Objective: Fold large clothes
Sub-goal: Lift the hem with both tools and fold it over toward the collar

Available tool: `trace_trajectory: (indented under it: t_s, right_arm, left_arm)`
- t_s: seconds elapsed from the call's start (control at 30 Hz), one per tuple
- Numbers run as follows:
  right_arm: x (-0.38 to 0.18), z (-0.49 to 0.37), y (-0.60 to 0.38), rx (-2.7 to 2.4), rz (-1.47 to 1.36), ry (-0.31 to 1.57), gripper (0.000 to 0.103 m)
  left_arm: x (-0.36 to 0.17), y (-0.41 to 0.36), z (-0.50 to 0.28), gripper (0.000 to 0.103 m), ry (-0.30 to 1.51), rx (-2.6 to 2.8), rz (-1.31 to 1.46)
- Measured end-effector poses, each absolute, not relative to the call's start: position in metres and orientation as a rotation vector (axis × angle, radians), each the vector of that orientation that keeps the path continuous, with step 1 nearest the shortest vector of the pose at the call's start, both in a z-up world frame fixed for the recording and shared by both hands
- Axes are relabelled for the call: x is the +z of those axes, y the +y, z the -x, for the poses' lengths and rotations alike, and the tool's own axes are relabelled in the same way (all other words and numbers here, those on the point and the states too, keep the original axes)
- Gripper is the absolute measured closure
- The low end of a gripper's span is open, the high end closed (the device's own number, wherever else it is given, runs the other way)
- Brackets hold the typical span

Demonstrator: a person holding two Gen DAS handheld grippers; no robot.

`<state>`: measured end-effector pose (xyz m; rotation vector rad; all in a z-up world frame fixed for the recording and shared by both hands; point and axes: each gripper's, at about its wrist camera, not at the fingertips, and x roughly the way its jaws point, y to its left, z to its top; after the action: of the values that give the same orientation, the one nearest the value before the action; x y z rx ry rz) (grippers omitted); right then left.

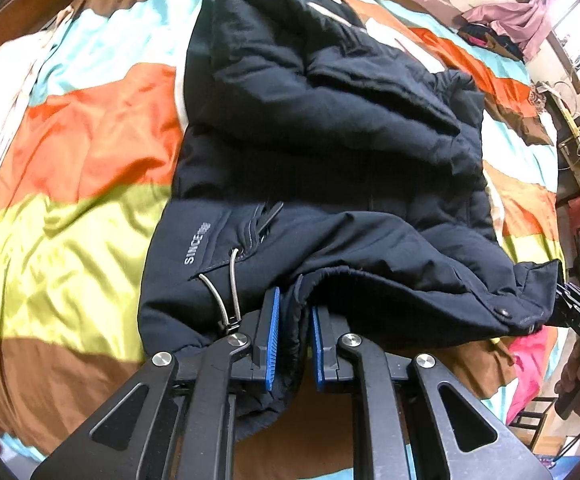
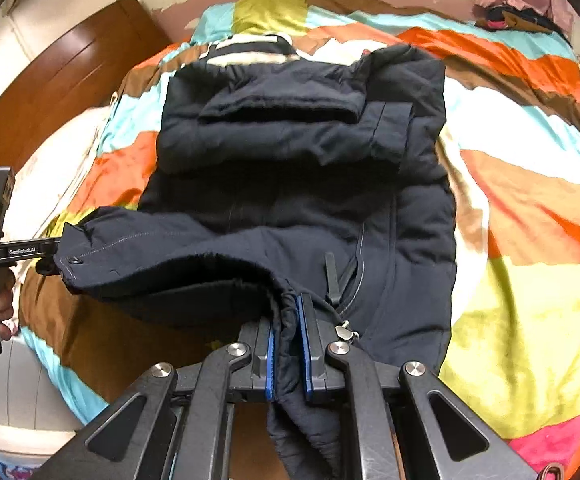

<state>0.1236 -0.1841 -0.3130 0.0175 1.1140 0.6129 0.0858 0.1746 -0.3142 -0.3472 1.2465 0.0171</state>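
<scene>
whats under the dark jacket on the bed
Under the dark jacket lies a striped bedspread in orange, teal, brown and yellow-green, showing all round it. The part beneath the jacket is covered, so anything there is unseen.

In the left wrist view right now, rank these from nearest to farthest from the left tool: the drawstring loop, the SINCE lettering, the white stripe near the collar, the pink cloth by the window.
1. Drawstring loop, just left of the left tool.
2. SINCE lettering, up and left on the jacket.
3. White stripe, at the far collar end.
4. Pink cloth, top right beyond the bed.
</scene>
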Motion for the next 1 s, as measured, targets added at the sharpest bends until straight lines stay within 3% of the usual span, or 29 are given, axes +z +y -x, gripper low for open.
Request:
trace_trajectory:
  t_s: [1.0]
  right_arm:
    - [-0.256,-0.194,-0.187,0.613,-0.036,0.983,0.094]
  left_arm:
    - [-0.259,0.193,-0.139,0.094,1.130,-0.006,0.331]
